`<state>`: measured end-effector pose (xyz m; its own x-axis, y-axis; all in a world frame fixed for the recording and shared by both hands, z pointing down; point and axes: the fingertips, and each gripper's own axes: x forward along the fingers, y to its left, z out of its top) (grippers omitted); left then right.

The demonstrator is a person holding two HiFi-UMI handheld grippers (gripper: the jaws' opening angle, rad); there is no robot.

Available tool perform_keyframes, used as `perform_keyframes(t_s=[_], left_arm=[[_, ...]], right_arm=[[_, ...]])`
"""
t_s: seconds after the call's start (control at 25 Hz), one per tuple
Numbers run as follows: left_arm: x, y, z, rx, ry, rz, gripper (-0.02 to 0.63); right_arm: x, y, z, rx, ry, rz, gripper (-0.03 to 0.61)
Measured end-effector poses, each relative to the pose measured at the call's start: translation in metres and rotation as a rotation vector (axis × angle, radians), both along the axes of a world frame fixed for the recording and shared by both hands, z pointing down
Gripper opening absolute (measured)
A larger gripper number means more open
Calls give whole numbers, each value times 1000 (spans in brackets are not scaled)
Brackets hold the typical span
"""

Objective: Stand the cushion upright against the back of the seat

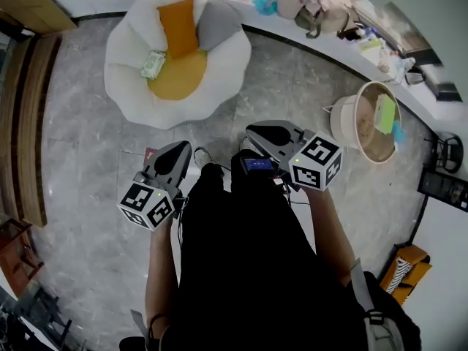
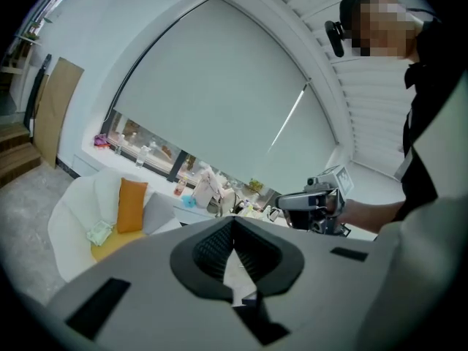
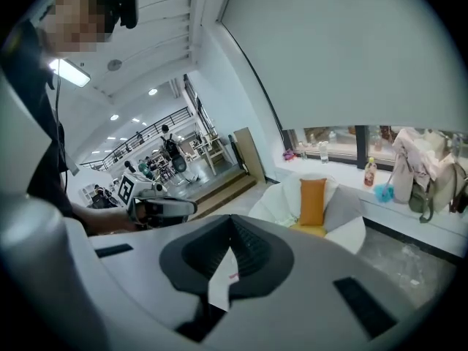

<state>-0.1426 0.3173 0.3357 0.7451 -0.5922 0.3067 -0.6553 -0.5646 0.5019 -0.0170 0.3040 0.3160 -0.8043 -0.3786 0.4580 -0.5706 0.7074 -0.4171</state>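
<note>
Clearly, with the left hand-held gripper (image 1: 175, 151) and right hand-held gripper (image 1: 268, 131) both closed and empty, they should open just before meeting the orange cushion (image 1: 179, 25) propped in the far chair (image 1: 223, 79).

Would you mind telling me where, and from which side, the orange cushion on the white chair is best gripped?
Probably its free top edge, coming from the open front: the orange cushion stands upright against the back of the white chair, with the grey cushion crowding one side.
</note>
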Motion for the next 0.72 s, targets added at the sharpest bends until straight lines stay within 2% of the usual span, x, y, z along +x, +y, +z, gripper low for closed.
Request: perform_keyframes(t_s=[0.48,0.72], left_arm=[[112,51,-46,102,-10,90,12],[171,84,-48,97,-25,112,12]], right_arm=[[84,66,-36,82,-124,17,15],[135,100,-37,120,-143,-12,15]])
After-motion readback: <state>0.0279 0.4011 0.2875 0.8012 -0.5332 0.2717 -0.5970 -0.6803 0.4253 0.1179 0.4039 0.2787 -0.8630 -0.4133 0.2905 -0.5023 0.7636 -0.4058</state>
